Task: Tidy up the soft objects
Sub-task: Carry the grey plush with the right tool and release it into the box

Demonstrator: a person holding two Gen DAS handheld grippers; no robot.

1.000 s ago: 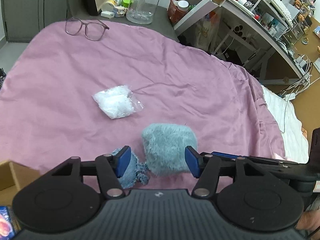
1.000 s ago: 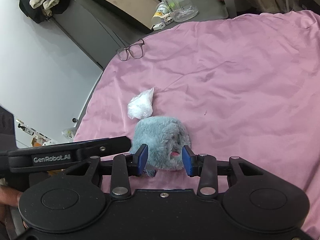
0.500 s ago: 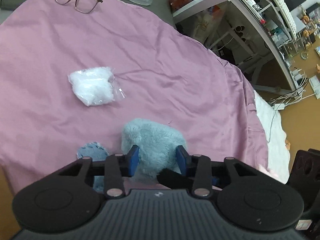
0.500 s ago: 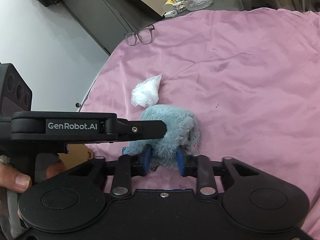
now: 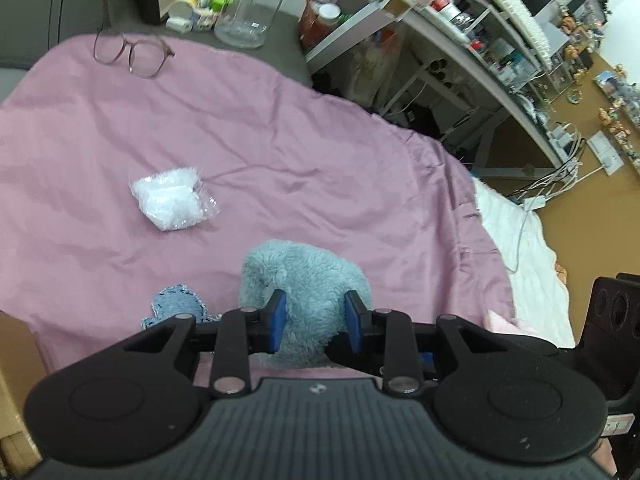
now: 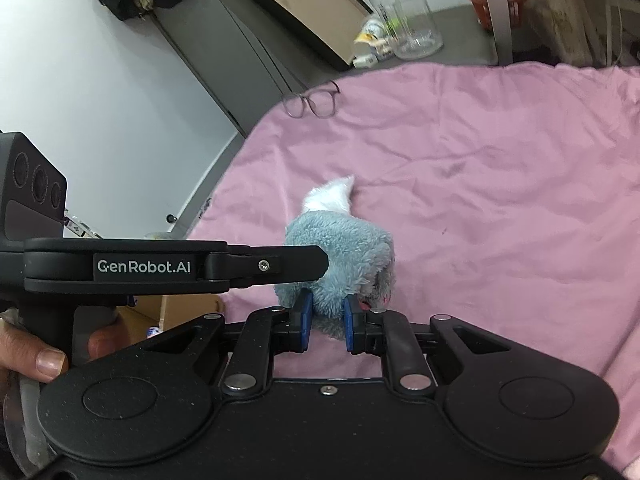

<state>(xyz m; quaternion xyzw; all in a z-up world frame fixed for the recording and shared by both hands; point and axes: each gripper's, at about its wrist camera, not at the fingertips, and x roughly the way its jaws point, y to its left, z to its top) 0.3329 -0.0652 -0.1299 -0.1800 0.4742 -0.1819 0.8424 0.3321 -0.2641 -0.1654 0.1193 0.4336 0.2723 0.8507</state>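
Both my grippers now clamped on blue plush toy (image 5: 304, 292): left gripper (image 5: 314, 322) narrowed from wide, right gripper (image 6: 325, 318) pinching tighter. Toy lifted slightly above pink bedsheet (image 5: 280, 152). Ready to move; white bagged fluff (image 5: 172, 198) waits.

One blue plush (image 5: 304, 292); one white bag (image 5: 172, 200); one glasses (image 5: 134, 50); one jar (image 5: 252, 4).

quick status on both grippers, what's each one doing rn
left gripper: jaws shut on the fluffy blue plush.
right gripper: jaws shut on the same fluffy blue plush, from its other side.
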